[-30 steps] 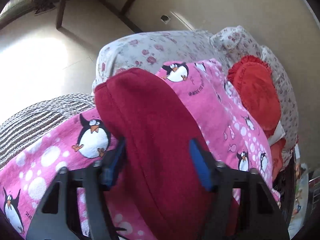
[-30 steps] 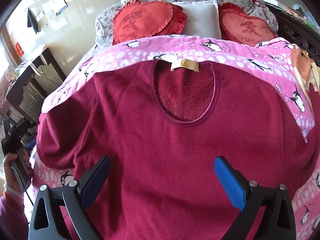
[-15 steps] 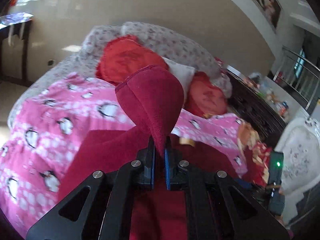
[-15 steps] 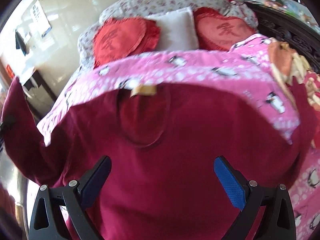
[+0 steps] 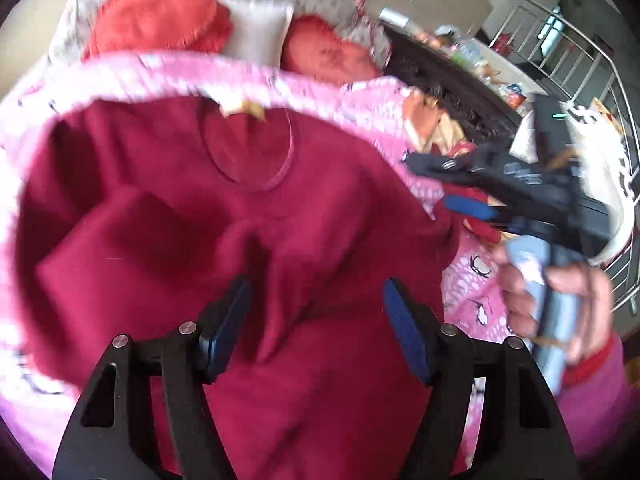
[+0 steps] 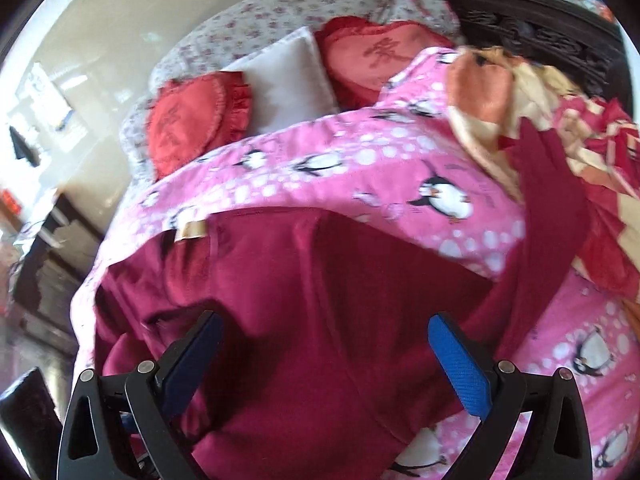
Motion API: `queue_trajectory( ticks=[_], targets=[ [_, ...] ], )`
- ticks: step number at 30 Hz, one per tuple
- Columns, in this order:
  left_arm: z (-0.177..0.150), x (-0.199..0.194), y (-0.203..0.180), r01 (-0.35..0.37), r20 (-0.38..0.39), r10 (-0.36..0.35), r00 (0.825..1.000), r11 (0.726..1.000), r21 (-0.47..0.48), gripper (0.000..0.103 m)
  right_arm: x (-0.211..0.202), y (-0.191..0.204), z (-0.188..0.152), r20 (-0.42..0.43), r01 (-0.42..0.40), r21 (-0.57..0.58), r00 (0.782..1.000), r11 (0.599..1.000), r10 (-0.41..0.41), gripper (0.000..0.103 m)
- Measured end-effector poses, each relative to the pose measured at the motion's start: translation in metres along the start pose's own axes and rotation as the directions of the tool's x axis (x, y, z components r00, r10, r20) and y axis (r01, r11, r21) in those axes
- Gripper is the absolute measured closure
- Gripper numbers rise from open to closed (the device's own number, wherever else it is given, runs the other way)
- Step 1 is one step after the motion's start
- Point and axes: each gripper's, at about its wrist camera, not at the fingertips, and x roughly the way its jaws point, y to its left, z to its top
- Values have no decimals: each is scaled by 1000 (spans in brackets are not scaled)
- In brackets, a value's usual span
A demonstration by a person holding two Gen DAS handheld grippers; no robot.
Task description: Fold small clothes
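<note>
A dark red fleece sweater (image 5: 328, 216) lies front up on a pink penguin blanket (image 5: 168, 72), neck hole with a gold label (image 5: 244, 108) toward the pillows. Its left sleeve (image 5: 132, 240) lies folded across the chest. My left gripper (image 5: 316, 320) is open just above the sweater's middle, holding nothing. My right gripper (image 6: 324, 356) is open over the sweater (image 6: 320, 300); it also shows in the left wrist view (image 5: 472, 192) at the sweater's right edge. The right sleeve (image 6: 556, 200) stretches out to the right.
Two red heart cushions (image 6: 188, 124) and a white pillow (image 6: 288, 76) lie at the bed's head. A heap of orange and red clothes (image 6: 560, 100) sits at the right. A dark carved headboard (image 6: 532, 20) runs behind it.
My left gripper was shut on the left sleeve and carried it over the chest; now it has opened and the sleeve lies folded on the sweater. My right gripper swung toward the right sleeve.
</note>
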Motion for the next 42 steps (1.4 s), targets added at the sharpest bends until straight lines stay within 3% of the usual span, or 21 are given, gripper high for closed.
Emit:
queue_trajectory(
  ticks=[2, 4, 7, 11, 14, 16, 18, 21, 22, 23, 26, 29, 31, 32, 33, 34, 36, 37, 38, 42],
  targets=[
    [-7, -22, 15, -93, 38, 92, 995, 996, 16, 33, 4, 9, -3, -20, -59, -32, 998, 998, 58, 1],
    [-16, -33, 34, -217, 49, 217, 975, 976, -6, 33, 8, 20, -5, -31, -75, -75, 997, 994, 73, 1],
    [-34, -30, 75, -315, -30, 314, 949, 943, -107, 33, 14, 38, -6, -31, -55, -143, 998, 988, 51, 1],
    [-57, -22, 112, -341, -105, 327, 939, 920, -192, 33, 27, 48, -13, -58, -49, -220, 998, 974, 37, 4],
    [-64, -20, 118, -316, -94, 302, 949, 922, -222, 33, 45, 46, -24, -87, 33, -298, 994, 954, -61, 12],
    [-65, -20, 119, -317, -87, 305, 948, 921, -225, 33, 58, 41, -32, -105, 70, -336, 988, 939, -112, 31],
    [-67, -22, 121, -324, -82, 313, 946, 920, -221, 33, 63, 39, -38, -69, 125, -387, 984, 914, -164, 47],
    [-71, -23, 123, -324, -77, 314, 946, 920, -219, 33, 49, 37, -37, -10, 138, -406, 988, 904, -155, 94],
    [-71, -23, 124, -323, -75, 314, 946, 920, -223, 33, 41, 34, -31, -6, 105, -393, 993, 914, -116, 94],
    [-71, -24, 124, -321, -73, 312, 947, 919, -228, 33, 35, 33, -27, -3, 92, -390, 995, 916, -102, 102],
    [-60, -20, 118, -317, -50, 315, 948, 914, -254, 33, 12, 33, -16, 99, 164, -427, 986, 890, -134, 103],
    [-56, -33, 114, -301, -10, 310, 951, 916, -267, 33, 1, 24, -4, 128, 185, -406, 981, 895, -144, 103],
    [-52, -39, 112, -300, 7, 312, 950, 918, -260, 33, -2, 23, -3, 93, 71, -426, 995, 902, -35, 98],
    [-50, -41, 111, -301, 11, 314, 949, 919, -255, 33, 3, 26, -5, 45, 11, -444, 999, 896, 10, 86],
    [-47, -42, 111, -305, 12, 318, 948, 919, -252, 33, 12, 32, -10, -20, -30, -471, 1000, 882, 24, 50],
    [-45, -43, 112, -308, 12, 321, 947, 918, -250, 33, 18, 35, -15, -51, -44, -487, 998, 872, 22, 33],
    [-44, -44, 114, -312, 14, 326, 945, 916, -253, 33, 26, 44, -27, -63, -49, -526, 998, 849, 19, 38],
    [-43, -45, 115, -313, 12, 327, 945, 915, -256, 33, 29, 47, -33, -53, -29, -555, 999, 831, 0, 53],
    [-43, -44, 116, -316, 9, 329, 944, 913, -260, 33, 32, 49, -38, -53, -18, -578, 998, 816, -16, 60],
    [-45, -43, 119, -321, -3, 333, 943, 908, -269, 33, 44, 55, -48, -55, -4, -628, 998, 778, -39, 64]
  ],
)
